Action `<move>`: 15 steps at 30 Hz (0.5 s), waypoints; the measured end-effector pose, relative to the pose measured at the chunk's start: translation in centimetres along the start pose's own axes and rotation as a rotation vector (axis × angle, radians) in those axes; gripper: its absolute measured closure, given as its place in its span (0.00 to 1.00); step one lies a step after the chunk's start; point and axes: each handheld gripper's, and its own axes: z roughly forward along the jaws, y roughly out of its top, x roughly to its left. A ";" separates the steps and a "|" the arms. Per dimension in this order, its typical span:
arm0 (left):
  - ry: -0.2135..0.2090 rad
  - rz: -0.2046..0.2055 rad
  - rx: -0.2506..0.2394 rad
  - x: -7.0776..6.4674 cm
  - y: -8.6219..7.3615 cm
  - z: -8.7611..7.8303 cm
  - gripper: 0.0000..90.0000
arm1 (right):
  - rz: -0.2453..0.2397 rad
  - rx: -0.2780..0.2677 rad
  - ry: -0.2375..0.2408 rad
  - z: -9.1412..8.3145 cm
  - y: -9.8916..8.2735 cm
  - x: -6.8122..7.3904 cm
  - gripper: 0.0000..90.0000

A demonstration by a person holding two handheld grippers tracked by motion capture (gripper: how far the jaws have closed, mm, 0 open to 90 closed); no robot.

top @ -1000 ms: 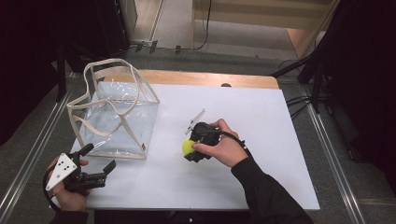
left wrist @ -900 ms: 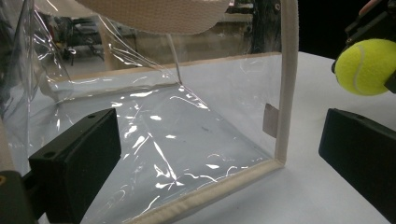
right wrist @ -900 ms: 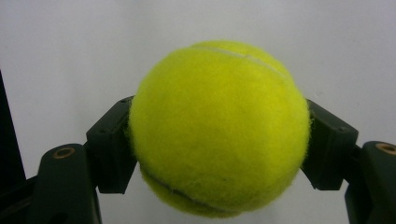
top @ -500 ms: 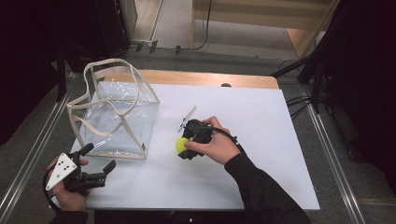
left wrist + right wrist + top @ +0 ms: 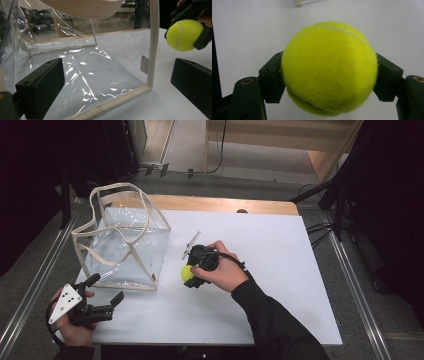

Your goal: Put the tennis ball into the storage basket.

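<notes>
High view: right gripper clamped on ball, lifted beside clear bag on counter. Left gripper wide open, empty. Ball likely bound for bag, not yet inside.

White rectangular tabletop, light wooden strip along far edge. Grey carpet floor around, metal rail on right, black cables nearby.

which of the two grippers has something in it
The right gripper, at the table's middle: its jaws clamp a yellow tennis ball. The left gripper, near the clear bag, is open and holds nothing.
</notes>
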 end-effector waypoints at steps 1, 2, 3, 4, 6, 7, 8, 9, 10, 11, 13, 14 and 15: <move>0.000 -0.001 0.000 0.0 0.0 0.0 0.00 | -0.003 -0.007 0.003 0.1 0.1 0.0 0.26; 0.000 -0.001 0.000 0.0 0.0 0.0 0.00 | -0.004 -0.001 0.006 0.1 0.3 0.0 0.26; 0.000 -0.002 0.000 0.0 0.0 0.0 0.00 | -0.015 0.000 0.005 0.3 0.5 0.0 0.26; 0.000 -0.005 -0.001 0.1 0.0 0.0 0.00 | -0.015 0.000 0.005 0.3 0.5 0.0 0.26; 0.000 -0.005 -0.001 0.1 0.0 -0.1 0.00 | -0.019 0.000 0.013 0.5 0.9 0.0 0.26; 0.000 -0.005 -0.001 0.1 0.0 -0.1 0.00 | -0.017 -0.007 0.005 0.6 1.0 0.0 0.26; 0.000 -0.006 -0.001 0.1 0.0 0.0 0.00 | -0.019 -0.005 0.009 0.6 1.1 0.0 0.26; 0.000 -0.006 -0.001 0.1 0.0 0.0 0.00 | -0.023 0.001 0.008 0.7 1.3 -0.1 0.26; -0.001 -0.006 -0.001 0.1 0.0 0.0 0.00 | -0.022 -0.003 0.009 0.8 1.4 0.0 0.26; -0.001 -0.006 -0.001 0.1 0.0 0.0 0.00 | -0.026 0.003 0.008 0.9 1.5 -0.1 0.26; -0.001 -0.006 -0.001 0.1 0.0 0.0 0.00 | -0.031 0.004 0.011 1.0 1.8 -0.1 0.26; -0.001 -0.006 -0.001 0.1 0.0 0.0 0.00 | -0.034 0.000 0.010 1.0 1.9 -0.1 0.26; -0.002 -0.005 -0.001 0.1 0.0 0.0 0.00 | -0.041 0.005 0.008 1.0 2.0 -0.1 0.26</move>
